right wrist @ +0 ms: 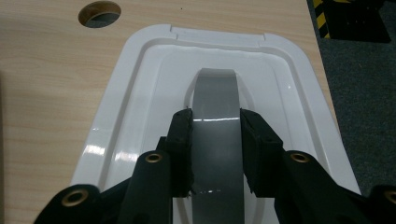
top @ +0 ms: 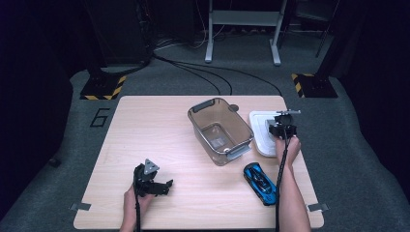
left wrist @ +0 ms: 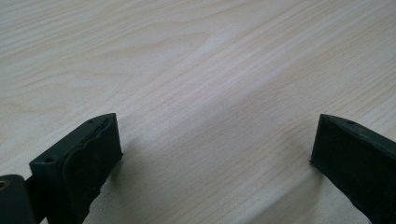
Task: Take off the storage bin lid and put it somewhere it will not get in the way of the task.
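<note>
A clear plastic bin [top: 220, 129] with grey latches stands empty at the table's middle right. Its white lid [top: 261, 126] [right wrist: 140, 84] lies flat just right of it. My right gripper [top: 283, 126] [right wrist: 215, 116] is over the lid, shut on the lid's grey handle [right wrist: 215, 98], one jaw on each side of the strip. A blue toy car [top: 260, 182] lies near the front right, beside my right forearm. My left gripper [top: 162, 186] [left wrist: 215, 140] rests low over bare wood at the front left, jaws wide apart with nothing between them.
The light wooden table [top: 150, 130] has a round cable hole [top: 234, 107] [right wrist: 99, 11] behind the bin. Beyond the table edge lie dark floor, cables and yellow-black striped stand bases [top: 102, 88].
</note>
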Available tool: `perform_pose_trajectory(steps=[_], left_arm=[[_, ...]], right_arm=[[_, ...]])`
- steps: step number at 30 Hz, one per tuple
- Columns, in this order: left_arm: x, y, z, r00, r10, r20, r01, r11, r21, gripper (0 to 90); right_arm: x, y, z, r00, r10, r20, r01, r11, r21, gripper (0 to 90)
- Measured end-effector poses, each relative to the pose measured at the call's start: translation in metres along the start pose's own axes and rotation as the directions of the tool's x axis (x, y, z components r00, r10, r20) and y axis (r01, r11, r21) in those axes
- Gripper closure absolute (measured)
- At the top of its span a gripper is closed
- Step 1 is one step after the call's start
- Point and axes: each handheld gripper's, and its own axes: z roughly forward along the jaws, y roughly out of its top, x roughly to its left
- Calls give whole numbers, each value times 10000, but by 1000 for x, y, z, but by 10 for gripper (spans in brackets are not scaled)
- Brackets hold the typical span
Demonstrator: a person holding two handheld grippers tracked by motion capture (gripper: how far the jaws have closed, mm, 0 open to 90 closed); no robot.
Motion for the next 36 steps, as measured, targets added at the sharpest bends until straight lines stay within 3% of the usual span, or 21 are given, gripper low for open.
perform_pose_trajectory(steps=[9, 19, 21, 25, 28, 29, 36], left_arm=[[0, 0, 0, 10000, 2, -5, -2, 10000, 1, 15], [0, 0, 0, 10000, -5, -2, 5, 10000, -2, 16], [0, 0, 0, 10000, 32, -16, -32, 10000, 7, 16], [0, 0, 0, 10000, 34, -15, -34, 10000, 8, 15], [0, 0, 0, 10000, 39, -16, -39, 10000, 9, 15], [0, 0, 0, 10000, 40, -16, -40, 10000, 9, 16], [0, 0, 0, 10000, 42, -16, -42, 10000, 10, 16]], right_arm=[[3, -6, 9, 9997, 200, 131, -203, 9996, 210, 666], [3, -11, 15, 9999, 64, -79, -61, 9990, 438, 660], [1, -10, 13, 9997, 76, -211, -66, 9990, 434, 621], [-2, -9, 1, 9976, -88, -689, 120, 9989, 462, 441], [-2, -9, -6, 9955, -63, -941, 101, 9991, 403, 389], [-3, -9, -14, 9933, -156, -1144, 194, 9993, 327, 330], [-1, -13, -32, 9846, -622, -1633, 683, 9971, 323, 222]])
